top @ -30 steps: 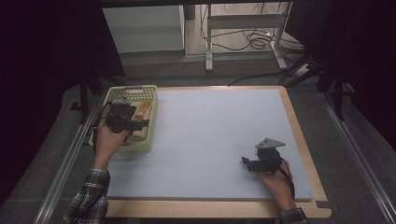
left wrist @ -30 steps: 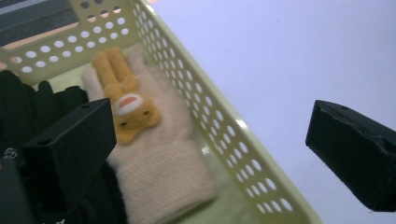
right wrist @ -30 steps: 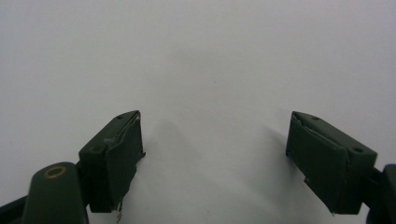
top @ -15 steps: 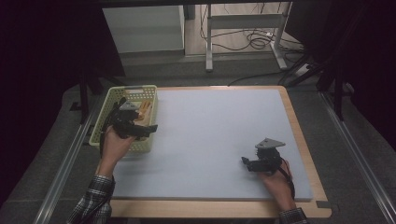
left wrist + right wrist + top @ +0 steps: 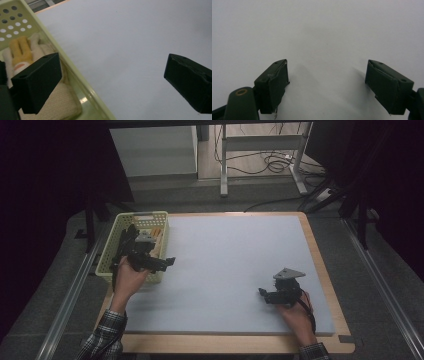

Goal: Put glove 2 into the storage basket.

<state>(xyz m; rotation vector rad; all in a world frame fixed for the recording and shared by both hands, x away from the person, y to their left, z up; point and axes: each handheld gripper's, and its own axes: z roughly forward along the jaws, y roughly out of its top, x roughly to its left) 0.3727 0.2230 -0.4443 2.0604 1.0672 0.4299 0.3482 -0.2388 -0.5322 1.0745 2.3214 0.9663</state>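
grey mat [image 5: 230,265] on wooden table [image 5: 320,255], metal desk legs [image 5: 223,165], cables on floor [image 5: 272,162]

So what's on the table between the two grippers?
Nothing: in the high view, the stretch of grey mat between the left gripper, by the yellow basket, and the right gripper is bare.
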